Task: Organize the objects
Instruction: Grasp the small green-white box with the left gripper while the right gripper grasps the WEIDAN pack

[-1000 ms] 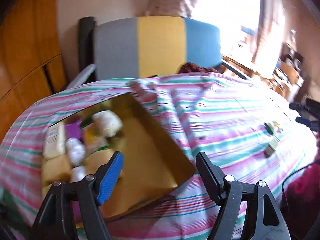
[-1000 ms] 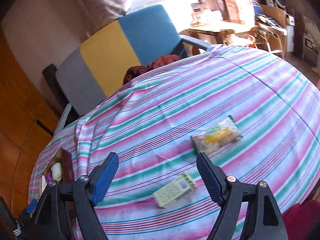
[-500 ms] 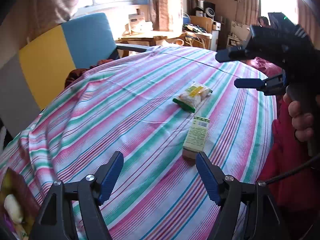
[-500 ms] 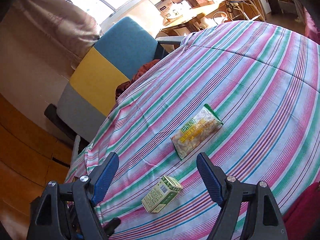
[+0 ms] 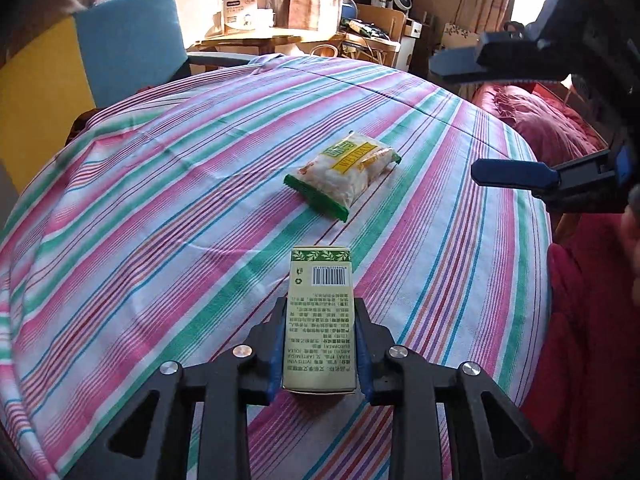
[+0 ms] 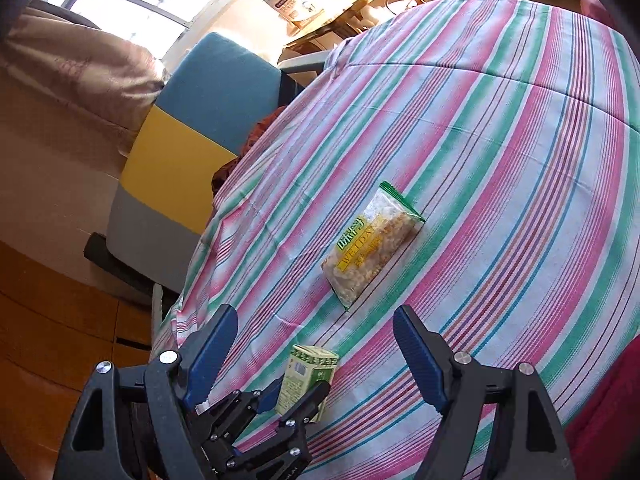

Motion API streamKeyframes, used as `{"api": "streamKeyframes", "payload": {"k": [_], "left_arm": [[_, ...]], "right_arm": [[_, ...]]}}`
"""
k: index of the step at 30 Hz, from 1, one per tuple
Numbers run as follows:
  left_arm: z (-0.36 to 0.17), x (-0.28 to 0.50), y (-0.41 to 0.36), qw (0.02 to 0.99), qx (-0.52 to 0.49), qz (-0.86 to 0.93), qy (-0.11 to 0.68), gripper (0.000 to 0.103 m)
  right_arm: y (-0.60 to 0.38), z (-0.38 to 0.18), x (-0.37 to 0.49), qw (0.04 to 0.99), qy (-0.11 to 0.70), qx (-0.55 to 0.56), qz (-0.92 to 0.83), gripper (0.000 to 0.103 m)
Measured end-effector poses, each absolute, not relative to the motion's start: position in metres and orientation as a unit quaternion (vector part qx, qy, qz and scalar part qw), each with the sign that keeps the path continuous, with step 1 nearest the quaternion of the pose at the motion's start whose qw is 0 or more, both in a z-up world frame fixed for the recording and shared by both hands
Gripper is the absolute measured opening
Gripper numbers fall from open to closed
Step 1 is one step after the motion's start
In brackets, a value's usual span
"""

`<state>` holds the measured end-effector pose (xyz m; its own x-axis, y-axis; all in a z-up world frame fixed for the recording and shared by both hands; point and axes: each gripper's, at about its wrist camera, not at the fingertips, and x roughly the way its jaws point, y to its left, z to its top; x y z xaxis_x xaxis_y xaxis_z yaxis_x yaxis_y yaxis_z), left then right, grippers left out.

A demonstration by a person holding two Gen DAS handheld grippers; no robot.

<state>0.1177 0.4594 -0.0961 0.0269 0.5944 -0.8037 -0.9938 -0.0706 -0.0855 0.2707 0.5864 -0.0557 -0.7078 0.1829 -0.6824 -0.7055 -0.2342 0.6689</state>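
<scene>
Swinging away from the cardboard box, the left hand-held gripper (image 5: 320,354) has just closed its jaws on the small green carton (image 5: 321,316), which lies flat on the striped bench (image 5: 160,220), long axis pointing away toward the snack packet (image 5: 344,172). Light, stiff card, it seems best pinched across its narrow sides. The right hand-held gripper (image 6: 316,344) hovers wide and empty.

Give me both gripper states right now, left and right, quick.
Left gripper: jaws have just closed, shut on the pale green cardboard box on the striped tablecloth.
Right gripper: open, holding nothing.
</scene>
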Motion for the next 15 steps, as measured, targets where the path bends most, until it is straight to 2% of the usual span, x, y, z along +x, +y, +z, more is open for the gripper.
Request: {"api": "streamKeyframes", "payload": {"k": [6, 15], "left_arm": [[-0.087, 0.090, 0.406, 0.578, -0.367, 0.685, 0.248, 0.030], [-0.074, 0.074, 0.336, 0.538, -0.394, 0.722, 0.183, 0.030]], "right_arm": [[0.613, -0.070, 0.248, 0.324, 0.574, -0.285, 0.696, 0.081], [0.658, -0.100, 0.200, 0.397, 0.550, -0.349, 0.647, 0.079]]}}
